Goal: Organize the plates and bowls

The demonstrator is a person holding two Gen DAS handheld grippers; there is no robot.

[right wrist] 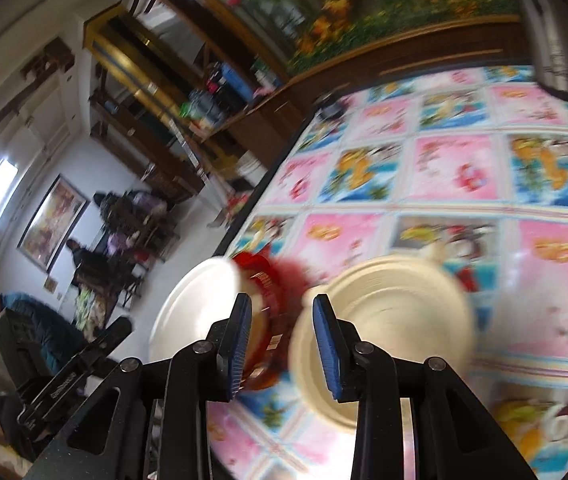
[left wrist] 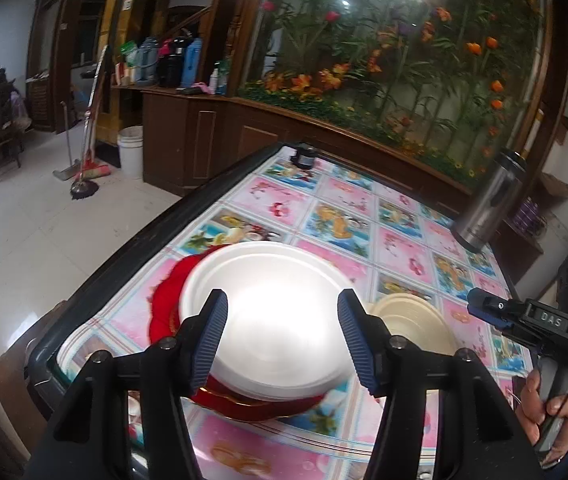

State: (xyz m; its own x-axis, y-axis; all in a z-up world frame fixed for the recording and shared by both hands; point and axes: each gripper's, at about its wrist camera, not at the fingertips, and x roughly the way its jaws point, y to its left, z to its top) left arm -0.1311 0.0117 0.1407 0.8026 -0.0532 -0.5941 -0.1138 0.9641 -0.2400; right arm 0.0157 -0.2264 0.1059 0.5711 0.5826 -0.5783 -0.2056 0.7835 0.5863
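Observation:
A white plate [left wrist: 272,316] lies on top of a red plate [left wrist: 164,304] near the table's front left corner. A cream bowl [left wrist: 415,320] stands just to their right. My left gripper [left wrist: 282,340] is open and empty, its fingers spread above the white plate. My right gripper [right wrist: 282,344] is open and empty, hovering between the red plate [right wrist: 272,312] and the cream bowl [right wrist: 387,320]; the view is blurred. The white plate [right wrist: 196,312] shows at its left. The right gripper also shows in the left wrist view [left wrist: 483,308].
The table [left wrist: 347,200] has a pink and blue patterned cover and a dark edge. A steel thermos [left wrist: 491,200] stands at the right. A small dark object [left wrist: 303,156] sits at the far corner. Wooden cabinets and a flower mural lie behind. People sit at left [right wrist: 24,320].

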